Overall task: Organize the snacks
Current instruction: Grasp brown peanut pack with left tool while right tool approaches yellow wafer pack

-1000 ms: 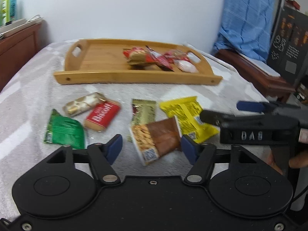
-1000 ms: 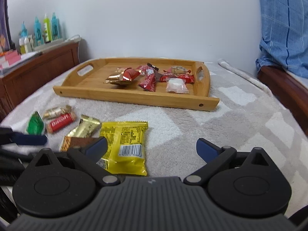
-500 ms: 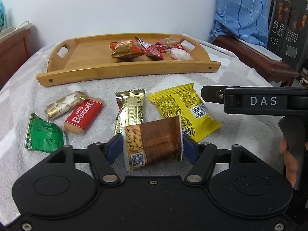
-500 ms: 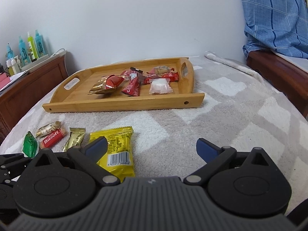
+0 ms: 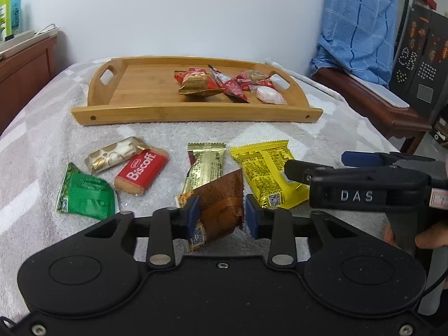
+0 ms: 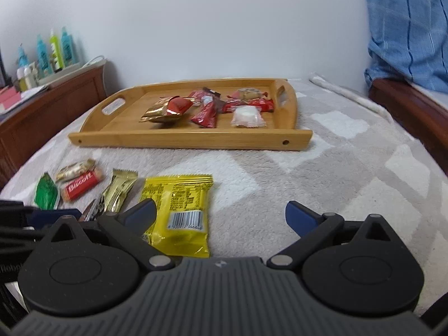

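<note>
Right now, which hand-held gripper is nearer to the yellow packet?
Right. The right hand-held gripper hangs open just over the yellow packet, its left finger above the packet's edge. The left hand-held gripper is beside it, shut on the brown packet.

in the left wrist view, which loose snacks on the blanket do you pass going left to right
green packet → gold-and-white candy → red Biscoff → gold wrapper → yellow packet
</note>
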The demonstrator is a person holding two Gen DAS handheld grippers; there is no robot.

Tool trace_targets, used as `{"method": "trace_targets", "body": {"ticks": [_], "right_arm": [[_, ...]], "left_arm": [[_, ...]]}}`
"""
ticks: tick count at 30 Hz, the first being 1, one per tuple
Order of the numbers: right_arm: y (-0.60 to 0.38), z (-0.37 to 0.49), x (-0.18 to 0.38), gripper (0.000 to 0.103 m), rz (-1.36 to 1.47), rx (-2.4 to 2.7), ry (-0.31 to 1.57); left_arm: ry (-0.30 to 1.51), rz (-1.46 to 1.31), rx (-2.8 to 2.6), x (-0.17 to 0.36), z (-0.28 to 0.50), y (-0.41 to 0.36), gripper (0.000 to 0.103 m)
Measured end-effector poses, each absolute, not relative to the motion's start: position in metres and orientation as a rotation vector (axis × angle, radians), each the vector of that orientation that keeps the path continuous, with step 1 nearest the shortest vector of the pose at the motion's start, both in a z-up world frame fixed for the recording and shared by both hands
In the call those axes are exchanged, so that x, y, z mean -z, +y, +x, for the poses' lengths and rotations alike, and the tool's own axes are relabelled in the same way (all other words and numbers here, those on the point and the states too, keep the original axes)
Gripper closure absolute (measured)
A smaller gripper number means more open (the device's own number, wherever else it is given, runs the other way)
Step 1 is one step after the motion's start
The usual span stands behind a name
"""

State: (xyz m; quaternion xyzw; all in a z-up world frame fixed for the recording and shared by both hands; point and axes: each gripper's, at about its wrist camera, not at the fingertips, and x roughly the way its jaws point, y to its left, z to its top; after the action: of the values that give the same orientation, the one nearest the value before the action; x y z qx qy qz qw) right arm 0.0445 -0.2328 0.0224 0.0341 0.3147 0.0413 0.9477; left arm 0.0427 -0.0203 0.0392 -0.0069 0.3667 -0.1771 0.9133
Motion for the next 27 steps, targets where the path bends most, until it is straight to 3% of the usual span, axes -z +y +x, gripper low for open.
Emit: {"method": "trace_targets", "body": {"ticks": [3,15,18,27], "right_arm": [[-0.228,0.043,-0.022,0.000,0.034,-0.087,0.632],[-0.237,0.045,-0.023,0.000,0.081,-0.057,0.629],[-0.238,0.045,-0.023,0.000,0.090,-0.049,0.628],[-0.236,0.045,-0.022,0.000,0.089,-0.043,0.621]], "left_arm": [[0.745,0.010,0.336,-0.036,0.038,-0.021,0.049],[0.793,-0.037,0.299,-0.023,0.047,-0.023,0.036],[0.794,-0.072,0.250,-0.025,0.046,-0.018,0.021],[0.814,-0.015,0.290,-0.022,0.045,-0.024,0.026]]}}
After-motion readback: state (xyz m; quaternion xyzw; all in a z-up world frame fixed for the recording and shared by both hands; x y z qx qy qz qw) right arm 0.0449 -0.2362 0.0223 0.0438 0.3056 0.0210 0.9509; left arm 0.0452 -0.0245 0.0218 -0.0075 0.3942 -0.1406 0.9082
